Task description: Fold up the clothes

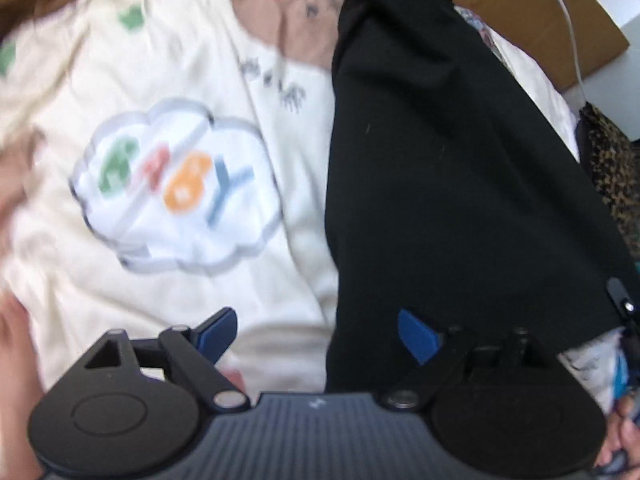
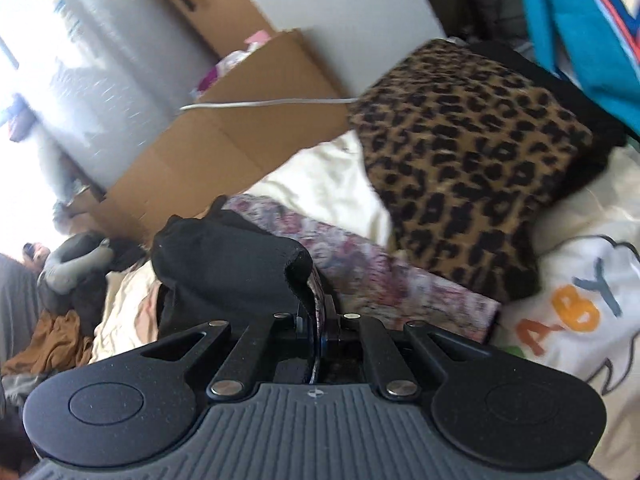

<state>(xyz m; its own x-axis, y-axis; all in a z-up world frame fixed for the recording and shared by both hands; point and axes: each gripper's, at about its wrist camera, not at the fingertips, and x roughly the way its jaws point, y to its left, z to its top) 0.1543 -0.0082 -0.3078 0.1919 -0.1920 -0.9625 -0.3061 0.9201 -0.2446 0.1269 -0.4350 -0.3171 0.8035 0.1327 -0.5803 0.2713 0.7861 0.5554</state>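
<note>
A black garment (image 1: 440,168) hangs and drapes down the right half of the left wrist view, over a cream blanket (image 1: 200,60) printed with a cloud and coloured letters. My left gripper (image 1: 320,334) is open, its blue fingertips (image 1: 416,336) spread on either side of the garment's left edge, nothing pinched. In the right wrist view my right gripper (image 2: 316,320) is shut on the black garment (image 2: 224,256), whose bunched edge rises between the closed fingers together with a strip of floral fabric (image 2: 360,264).
A folded leopard-print garment (image 2: 472,160) lies on the cream blanket (image 2: 580,240) ahead of the right gripper. A cardboard box (image 2: 224,140) and a white cable (image 2: 272,102) stand behind. Turquoise fabric (image 2: 580,20) sits at the top right. A grey and brown clothes pile (image 2: 68,280) lies left.
</note>
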